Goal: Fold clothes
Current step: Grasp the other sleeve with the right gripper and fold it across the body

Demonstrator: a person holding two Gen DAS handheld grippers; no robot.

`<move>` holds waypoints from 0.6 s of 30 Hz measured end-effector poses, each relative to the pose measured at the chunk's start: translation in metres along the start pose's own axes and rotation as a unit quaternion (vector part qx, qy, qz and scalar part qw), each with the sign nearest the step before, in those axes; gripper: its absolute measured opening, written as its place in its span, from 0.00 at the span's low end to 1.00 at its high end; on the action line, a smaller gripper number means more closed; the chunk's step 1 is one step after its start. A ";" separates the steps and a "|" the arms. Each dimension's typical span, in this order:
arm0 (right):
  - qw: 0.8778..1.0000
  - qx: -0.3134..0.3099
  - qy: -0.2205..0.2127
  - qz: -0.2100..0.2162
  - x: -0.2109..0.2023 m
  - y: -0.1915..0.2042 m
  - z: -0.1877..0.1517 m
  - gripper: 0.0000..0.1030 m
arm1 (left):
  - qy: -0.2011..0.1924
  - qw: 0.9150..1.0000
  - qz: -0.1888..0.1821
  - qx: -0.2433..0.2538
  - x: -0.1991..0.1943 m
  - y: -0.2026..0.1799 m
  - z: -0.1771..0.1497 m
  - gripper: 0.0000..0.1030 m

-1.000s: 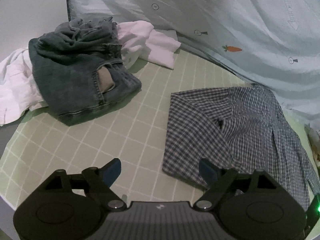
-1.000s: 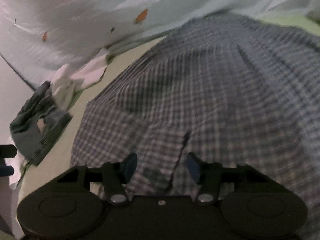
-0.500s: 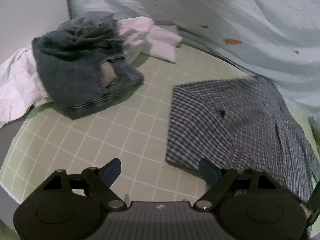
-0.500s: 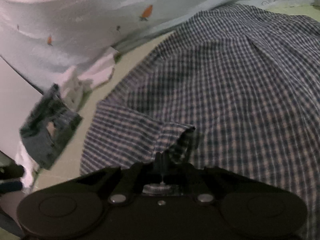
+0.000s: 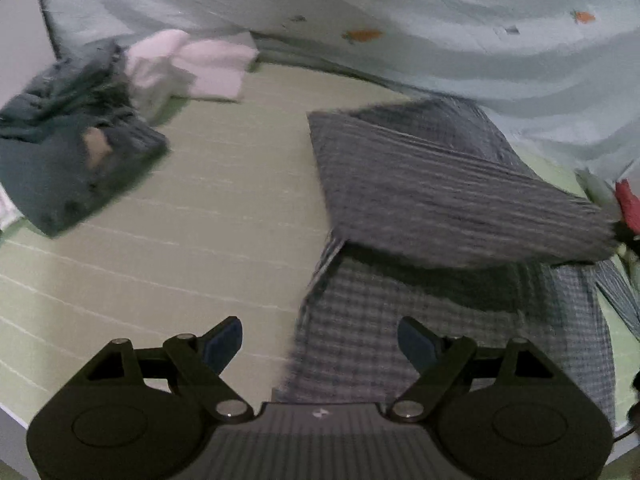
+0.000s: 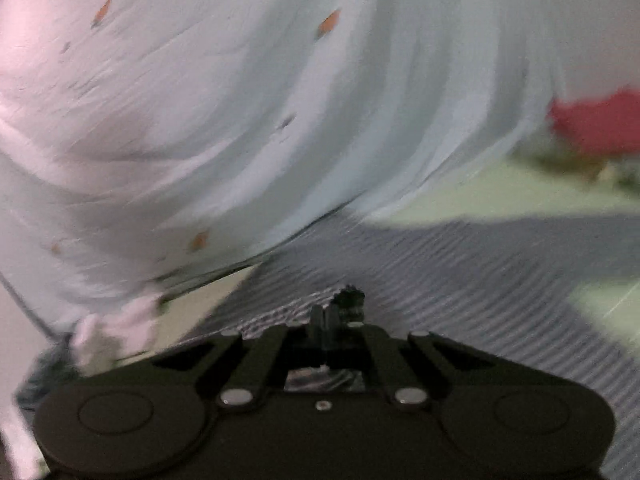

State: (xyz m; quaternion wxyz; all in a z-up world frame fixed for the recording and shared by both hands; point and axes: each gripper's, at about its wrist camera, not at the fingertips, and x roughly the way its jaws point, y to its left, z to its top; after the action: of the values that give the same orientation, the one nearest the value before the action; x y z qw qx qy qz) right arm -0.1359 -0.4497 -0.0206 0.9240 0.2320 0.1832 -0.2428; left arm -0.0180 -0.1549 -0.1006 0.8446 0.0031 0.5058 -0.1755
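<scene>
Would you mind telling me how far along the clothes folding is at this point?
Done: nothing looks fully folded. In hand: the right gripper is shut on the checked shirt, with one flap raised over the rest; the left gripper is open above the shirt's near edge. Left: finishing this shirt, then the jeans and white garment heaped on the green mat.

Blue-and-white checked shirt (image 5: 432,320) on green gridded sheet, its left part lifted and doubled over the rest (blurred), dark jeans (image 5: 68,168) crumpled well apart, white garment (image 5: 192,64) beside them
</scene>
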 end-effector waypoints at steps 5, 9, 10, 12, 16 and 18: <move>0.995 -0.044 0.021 -0.090 0.000 -0.075 0.014 0.05 | 0.018 0.999 -0.004 0.028 0.018 -0.067 -0.022 0.84; 0.992 -0.004 0.088 -0.091 0.018 -0.128 -0.002 0.48 | 0.035 0.998 -0.003 0.048 0.034 -0.119 -0.042 0.89; 0.991 0.004 0.107 -0.084 0.024 -0.138 -0.008 0.49 | 0.041 0.998 0.001 0.044 0.041 -0.127 -0.046 0.90; 0.987 0.015 0.145 -0.070 0.034 -0.157 -0.018 0.49 | 0.055 0.998 0.009 0.036 0.054 -0.143 -0.054 0.90; 0.981 0.002 0.190 -0.034 0.055 -0.174 -0.029 0.50 | 0.064 0.997 0.038 0.002 0.075 -0.164 -0.062 0.90; 0.980 -0.004 0.199 -0.006 0.066 -0.177 -0.026 0.50 | 0.065 0.997 0.049 -0.014 0.084 -0.171 -0.063 0.90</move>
State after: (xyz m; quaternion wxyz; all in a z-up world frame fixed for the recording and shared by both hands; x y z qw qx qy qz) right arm -0.1824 -0.5975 -0.1317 0.8684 0.2706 0.3660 -0.1967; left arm -0.0871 -0.3288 -0.1740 0.8175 0.0276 0.5613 -0.1263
